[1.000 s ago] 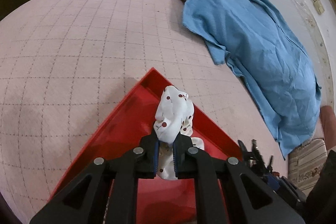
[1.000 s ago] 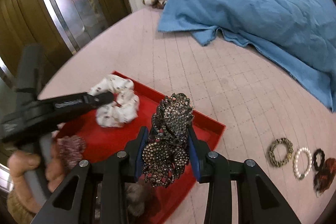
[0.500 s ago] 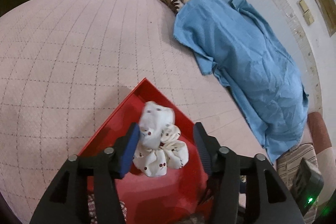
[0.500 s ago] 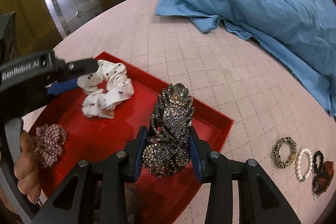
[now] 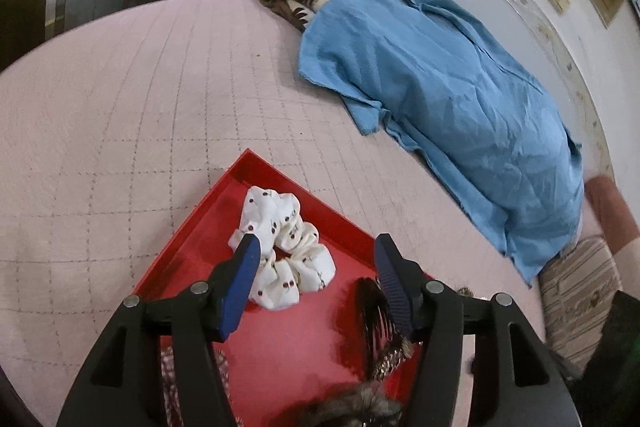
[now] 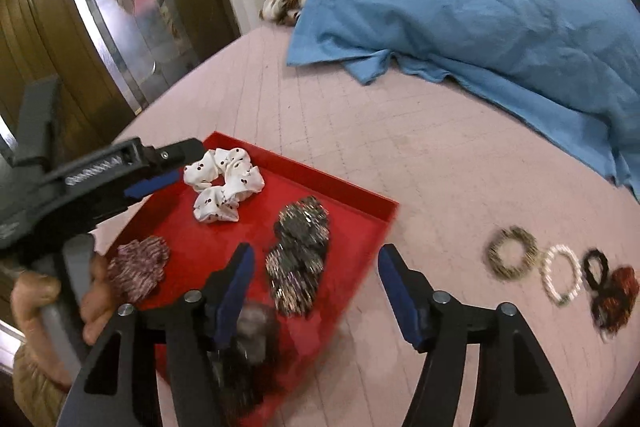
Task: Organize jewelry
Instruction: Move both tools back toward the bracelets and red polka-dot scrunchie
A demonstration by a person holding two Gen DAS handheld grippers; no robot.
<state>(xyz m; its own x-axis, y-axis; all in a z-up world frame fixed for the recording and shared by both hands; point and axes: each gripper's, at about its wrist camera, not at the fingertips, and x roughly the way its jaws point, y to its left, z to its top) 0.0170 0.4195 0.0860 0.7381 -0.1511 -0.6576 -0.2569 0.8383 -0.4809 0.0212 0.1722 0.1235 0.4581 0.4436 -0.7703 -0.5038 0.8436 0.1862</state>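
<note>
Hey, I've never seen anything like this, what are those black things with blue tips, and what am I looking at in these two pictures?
Those are hand-held tongs: a person grips one in each hand, and each carries a wide-angle camera looking along its two fingers. One picture comes from the left tongs, the other from the right tongs; in the right view you can also see the left tongs from the side and the hand holding them.

On a pink quilted bed cover sits a red tray. In it lie a white spotted scrunchie, a sparkly dark hair clip, a checked scrunchie and something dark and furry. Beside the tray lie three bracelets and a red-and-black piece, blurred. A blue shirt lies behind.

Both tongs are opening and hold nothing.
</note>
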